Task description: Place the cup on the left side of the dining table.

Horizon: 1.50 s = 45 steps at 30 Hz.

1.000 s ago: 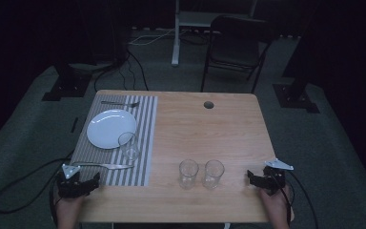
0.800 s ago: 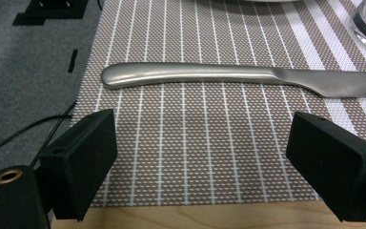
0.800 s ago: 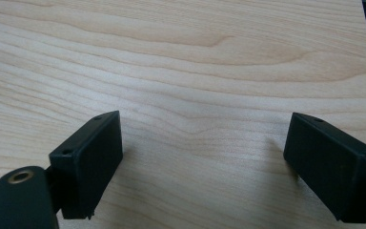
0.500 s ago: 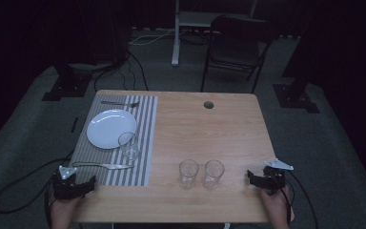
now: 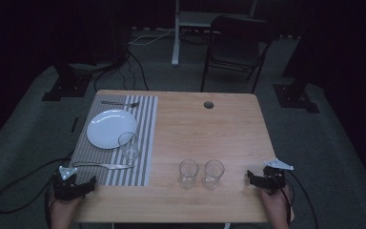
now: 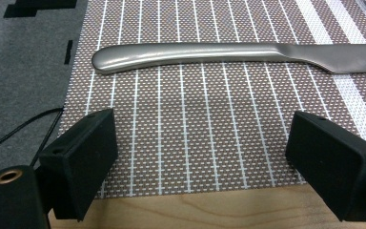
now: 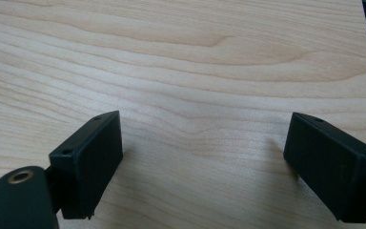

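Since the earlier frames the left tongs have slid a little toward the table's left near corner; the right tongs sit where they were, and nothing on the table has shifted.

Step in hand, as I judge it: the approach to the knife, before any grasp. The knife lies flat on the striped placemat, handle toward the mat's left edge, blade running toward the plate side (a glass stands just beyond it on the mat). In the left gripper view the handle lies crosswise ahead of the jaws, apart from them, near.

Left tongs: jaws wide, nothing between them but mat, holding nothing. They hover at the mat's near edge.

Right tongs: jaws equally wide, empty, low over bare wood at the table's right near corner. Two empty glasses stand side by side to their left, near but not touching.

Next move likely calls for: advancing the left tongs until the jaws straddle the handle, and turning them so the jaws close across its width; a flat, thin handle will want low contact with the mat.
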Each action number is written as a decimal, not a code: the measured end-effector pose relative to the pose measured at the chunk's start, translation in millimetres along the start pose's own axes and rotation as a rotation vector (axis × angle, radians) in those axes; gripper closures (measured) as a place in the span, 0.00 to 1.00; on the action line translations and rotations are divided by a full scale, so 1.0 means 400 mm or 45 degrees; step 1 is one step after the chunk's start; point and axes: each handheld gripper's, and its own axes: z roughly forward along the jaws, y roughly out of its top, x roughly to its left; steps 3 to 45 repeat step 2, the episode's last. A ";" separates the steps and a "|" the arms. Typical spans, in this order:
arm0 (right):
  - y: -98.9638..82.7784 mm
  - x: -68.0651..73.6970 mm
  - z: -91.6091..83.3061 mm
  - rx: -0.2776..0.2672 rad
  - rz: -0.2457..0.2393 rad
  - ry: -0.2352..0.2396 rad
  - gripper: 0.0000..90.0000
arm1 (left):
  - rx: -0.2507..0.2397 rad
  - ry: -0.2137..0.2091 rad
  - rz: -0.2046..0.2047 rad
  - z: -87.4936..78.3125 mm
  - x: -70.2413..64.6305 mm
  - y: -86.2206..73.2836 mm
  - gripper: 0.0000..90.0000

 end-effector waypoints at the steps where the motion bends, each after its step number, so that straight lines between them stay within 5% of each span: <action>1: 0.000 0.000 0.000 0.000 0.000 0.000 0.14 | 0.000 0.000 0.000 0.000 0.000 0.000 0.12; 45: 0.000 0.000 0.000 0.000 -0.001 0.000 0.14 | 0.000 0.000 0.000 0.000 0.000 0.000 0.12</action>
